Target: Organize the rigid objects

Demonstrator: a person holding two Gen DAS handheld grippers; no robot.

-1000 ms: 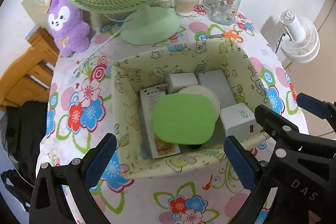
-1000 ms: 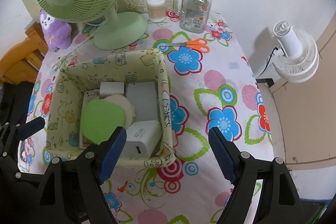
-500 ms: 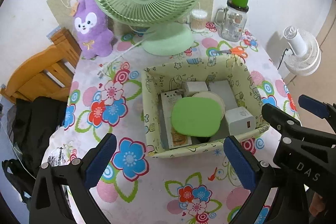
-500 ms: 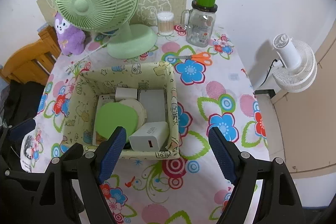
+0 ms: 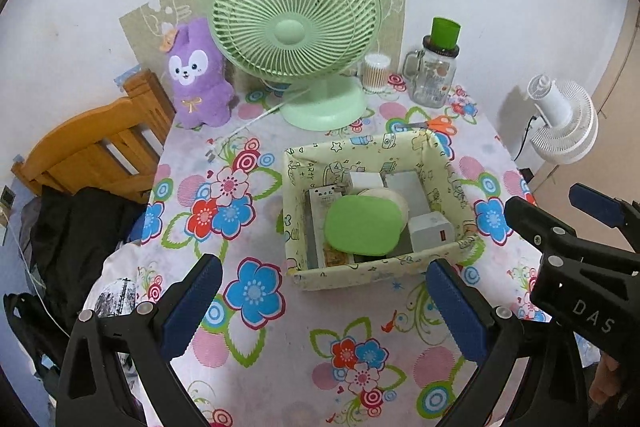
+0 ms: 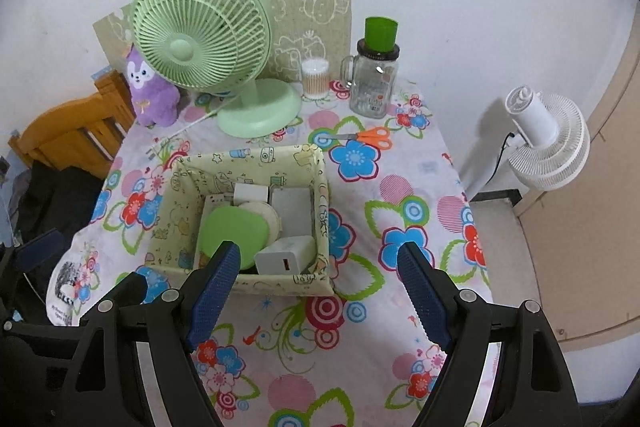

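Both tongs are held apart w/ nothing in them: left gripper (image 5: 322, 301), right gripper (image 6: 320, 287). The box (image 5: 362, 273) of things is seen just past both tips, on the table (image 5: 280, 339).

- Table (image 6: 424, 187), covered by a floral cloth.
- Fabric storage box (image 6: 320, 203), at the middle of the cloth.
- Green desk fan (image 6: 256, 115), behind the box.
- Purple plush toy (image 6: 150, 95), left of the fan.
- Orange-handled scissors (image 6: 372, 137), between box and glass mug jar (image 6: 372, 87).
- Cotton-swab container (image 6: 315, 77), just beside the jar.
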